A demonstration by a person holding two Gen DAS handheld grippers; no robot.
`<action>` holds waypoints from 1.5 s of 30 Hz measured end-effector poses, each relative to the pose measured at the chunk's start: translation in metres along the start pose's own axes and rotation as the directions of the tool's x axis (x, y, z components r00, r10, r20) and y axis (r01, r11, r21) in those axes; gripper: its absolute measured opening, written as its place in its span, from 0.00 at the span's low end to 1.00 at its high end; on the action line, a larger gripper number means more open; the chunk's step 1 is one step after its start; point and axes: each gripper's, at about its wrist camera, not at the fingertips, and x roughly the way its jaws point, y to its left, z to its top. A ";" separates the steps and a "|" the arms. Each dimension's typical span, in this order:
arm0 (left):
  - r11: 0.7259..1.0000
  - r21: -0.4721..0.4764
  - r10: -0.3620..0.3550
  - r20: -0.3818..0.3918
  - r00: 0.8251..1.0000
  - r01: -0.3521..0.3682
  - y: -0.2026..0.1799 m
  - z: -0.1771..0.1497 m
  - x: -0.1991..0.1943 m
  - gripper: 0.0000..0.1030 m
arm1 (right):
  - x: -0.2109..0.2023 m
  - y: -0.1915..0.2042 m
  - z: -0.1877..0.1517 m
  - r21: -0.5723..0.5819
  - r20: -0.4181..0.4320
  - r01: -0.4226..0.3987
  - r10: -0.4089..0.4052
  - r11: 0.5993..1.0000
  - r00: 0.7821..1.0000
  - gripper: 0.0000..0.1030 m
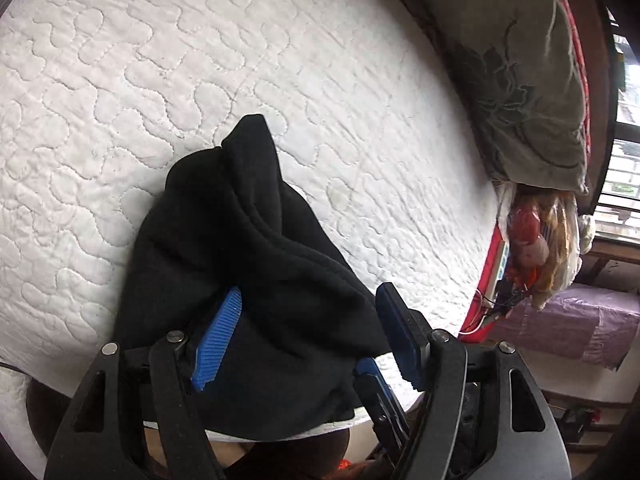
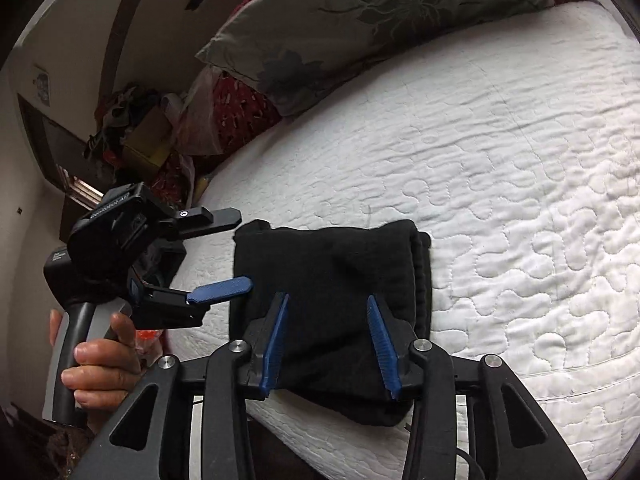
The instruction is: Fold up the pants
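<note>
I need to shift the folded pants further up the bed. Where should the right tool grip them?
Take the pants at the near edge, coming in low from the bed's front side. The right tool already straddles that edge, open, and the bundle looks thick and compact there.

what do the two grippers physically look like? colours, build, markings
Both match: matte black linkage arms with silver pivot pins and ribbed blue finger pads. The left gripper, seen from the right wrist, has a grey pistol-grip handle, a boxy black camera housing with small white lettering too blurred to read, held by a bare hand. The right gripper shows only its linkage and pads.
</note>
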 end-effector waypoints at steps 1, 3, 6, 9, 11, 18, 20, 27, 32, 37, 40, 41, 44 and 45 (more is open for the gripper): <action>1.000 -0.002 -0.015 0.001 1.000 0.015 0.000 -0.001 -0.003 0.67 | 0.007 -0.008 -0.001 0.020 -0.021 0.001 0.000 1.000 1.000 0.32; 0.998 0.021 -0.059 -0.006 0.998 0.059 -0.001 -0.005 -0.015 0.67 | 0.008 -0.009 0.000 0.010 -0.020 -0.007 0.008 1.000 1.000 0.29; 0.991 0.083 -0.106 0.012 0.994 0.105 0.009 -0.016 -0.044 0.69 | -0.002 -0.007 0.008 0.023 -0.038 -0.042 0.043 0.999 0.998 0.32; 0.990 0.130 -0.059 0.080 0.995 0.048 0.032 -0.024 -0.067 0.69 | -0.027 -0.023 0.012 0.116 0.025 -0.118 0.116 0.986 0.993 0.60; 0.992 0.128 -0.030 0.100 0.994 0.017 0.050 -0.025 -0.071 0.69 | -0.037 -0.035 0.012 0.147 0.040 -0.094 0.089 0.985 0.995 0.68; 0.995 0.101 0.017 0.072 0.997 -0.024 0.071 -0.028 -0.046 0.69 | -0.019 -0.053 0.001 0.185 -0.024 -0.052 0.057 0.981 0.998 0.68; 0.991 0.121 0.042 0.084 0.996 -0.052 0.065 -0.029 -0.041 0.69 | -0.008 -0.051 -0.002 0.177 -0.053 -0.036 0.046 0.983 0.998 0.68; 0.943 0.257 0.171 0.163 0.972 -0.209 0.034 -0.040 -0.022 0.75 | 0.016 -0.039 -0.007 0.162 -0.105 -0.072 0.090 0.984 0.990 0.68; 0.889 0.348 0.227 0.232 0.946 -0.299 0.020 -0.055 -0.007 0.86 | 0.028 -0.042 -0.006 0.186 -0.133 -0.131 0.157 0.974 0.979 0.74; 0.891 0.356 0.203 0.243 0.948 -0.282 0.018 -0.057 -0.003 0.93 | 0.030 -0.047 -0.006 0.191 -0.156 -0.185 0.216 0.964 0.964 0.77; 0.864 0.402 0.216 0.247 0.945 -0.302 0.012 -0.060 0.004 1.00 | 0.030 -0.049 -0.007 0.191 -0.156 -0.199 0.230 0.961 0.961 0.81; 0.857 0.407 0.225 0.258 0.940 -0.316 0.010 -0.062 0.006 1.00 | 0.030 -0.048 -0.007 0.189 -0.152 -0.202 0.232 0.961 0.961 0.83; 0.857 0.406 0.220 0.271 0.937 -0.319 0.010 -0.060 0.006 1.00 | 0.031 -0.040 -0.006 0.162 -0.143 -0.193 0.217 0.968 0.966 0.88; 0.859 0.405 0.216 0.269 0.939 -0.314 0.010 -0.059 0.006 1.00 | 0.032 -0.037 -0.007 0.149 -0.138 -0.189 0.209 0.971 0.968 0.91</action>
